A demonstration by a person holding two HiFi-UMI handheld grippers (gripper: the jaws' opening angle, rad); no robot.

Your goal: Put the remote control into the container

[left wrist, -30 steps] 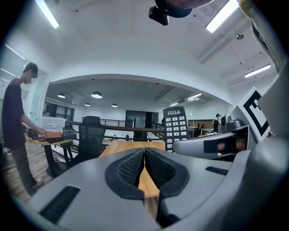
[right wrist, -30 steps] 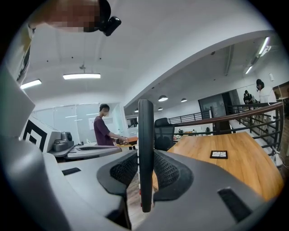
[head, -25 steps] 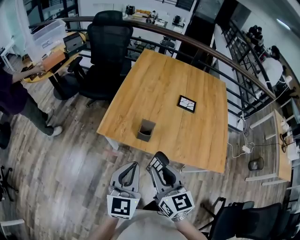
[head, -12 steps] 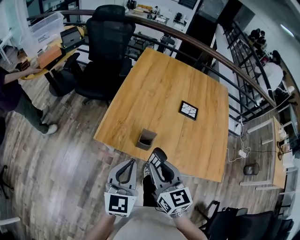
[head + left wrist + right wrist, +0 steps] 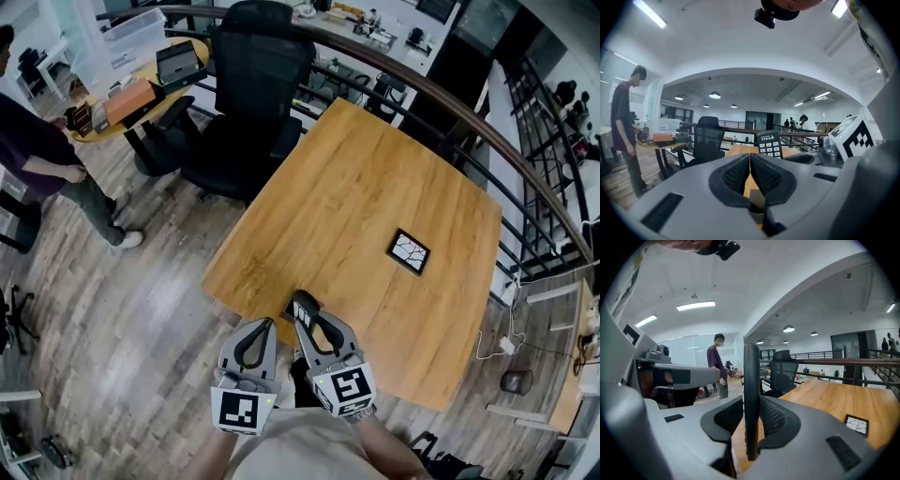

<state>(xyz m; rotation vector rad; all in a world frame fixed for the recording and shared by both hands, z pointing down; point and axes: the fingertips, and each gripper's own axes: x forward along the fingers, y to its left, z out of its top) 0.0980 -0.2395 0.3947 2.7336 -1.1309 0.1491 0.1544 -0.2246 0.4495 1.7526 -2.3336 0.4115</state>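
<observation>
My right gripper (image 5: pixel 307 322) is shut on the black remote control (image 5: pixel 303 306), which stands up from its jaws over the near edge of the wooden table (image 5: pixel 375 187). Edge-on in the right gripper view, the remote (image 5: pixel 751 394) runs between the pads of the right gripper (image 5: pixel 751 414). In the left gripper view its buttoned face (image 5: pixel 769 143) shows just right of the jaws. My left gripper (image 5: pixel 262 328) (image 5: pixel 750 161) is shut and empty beside it. The remote and right gripper hide the container in the head view. A dark boxy shape (image 5: pixel 757 209) low between the left jaws may be it.
A black framed marker tile (image 5: pixel 409 251) (image 5: pixel 856 423) lies on the table to the right. A black office chair (image 5: pixel 248 89) stands at the table's far left corner. A person (image 5: pixel 42 155) stands at the left by a cluttered desk (image 5: pixel 131 94). A railing (image 5: pixel 450 103) runs behind the table.
The view and both grippers have moved forward to the table's near edge. The grey container, plain to see ahead of the remote before, is now covered by the remote and right gripper.
</observation>
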